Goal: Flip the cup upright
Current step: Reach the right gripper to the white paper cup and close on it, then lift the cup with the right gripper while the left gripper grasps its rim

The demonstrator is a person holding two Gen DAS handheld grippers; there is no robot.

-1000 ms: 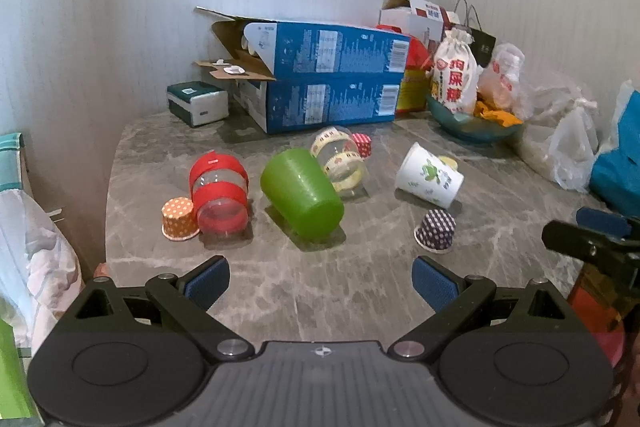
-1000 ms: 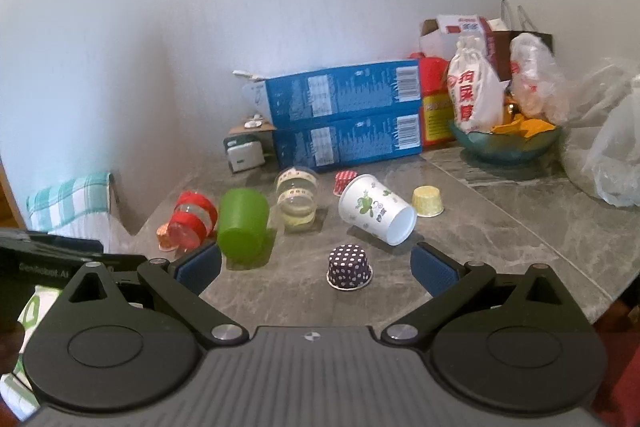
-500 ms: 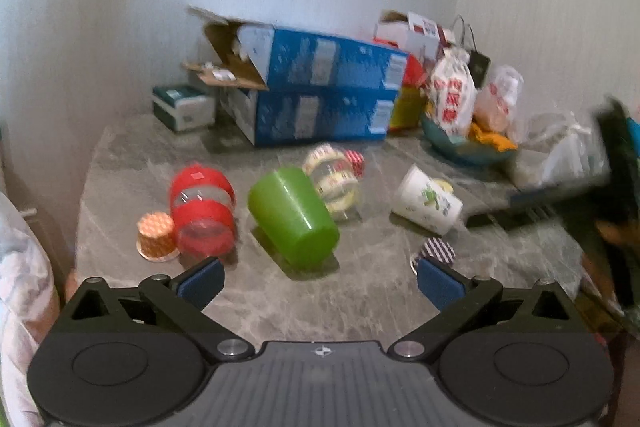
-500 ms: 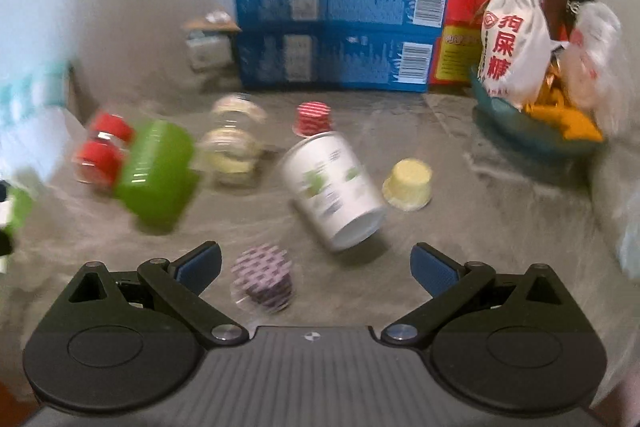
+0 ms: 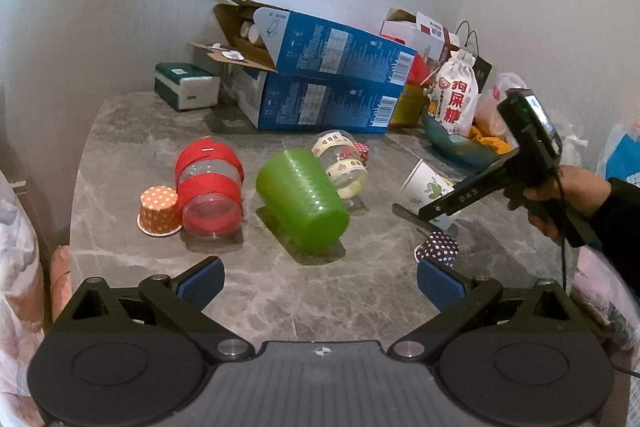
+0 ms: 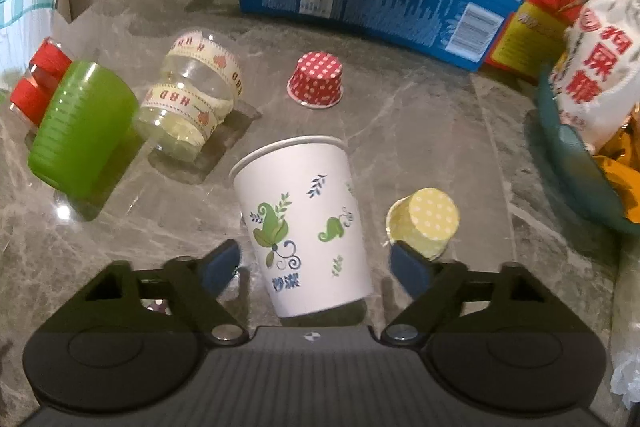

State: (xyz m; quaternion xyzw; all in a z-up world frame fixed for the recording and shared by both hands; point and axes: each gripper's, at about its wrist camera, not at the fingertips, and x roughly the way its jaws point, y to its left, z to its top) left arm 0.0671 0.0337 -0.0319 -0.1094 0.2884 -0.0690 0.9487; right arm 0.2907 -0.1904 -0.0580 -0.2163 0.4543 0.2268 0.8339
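A white paper cup with green leaf print (image 6: 308, 231) lies on its side on the grey marble table (image 6: 420, 131), rim pointing away. My right gripper (image 6: 316, 267) is open, its blue pads on either side of the cup's base end, apart from it. In the left wrist view the cup (image 5: 426, 187) is partly hidden behind the right gripper (image 5: 448, 201). My left gripper (image 5: 320, 279) is open and empty above the table's near part. A green plastic cup (image 5: 302, 199) lies on its side in front of it.
A red-banded clear jar (image 5: 210, 183) and a taped clear jar (image 6: 192, 95) lie on their sides. Small dotted paper cups stand upside down: orange (image 5: 158, 211), red (image 6: 316, 79), dark (image 5: 438, 247); a yellow one (image 6: 424, 223) lies by my right pad. Blue boxes (image 5: 324, 87) and a bowl with bags (image 6: 576, 155) line the back.
My right gripper has moved forward and down over the table until its open fingers straddle the white paper cup. The left gripper has tilted a little but stays back.
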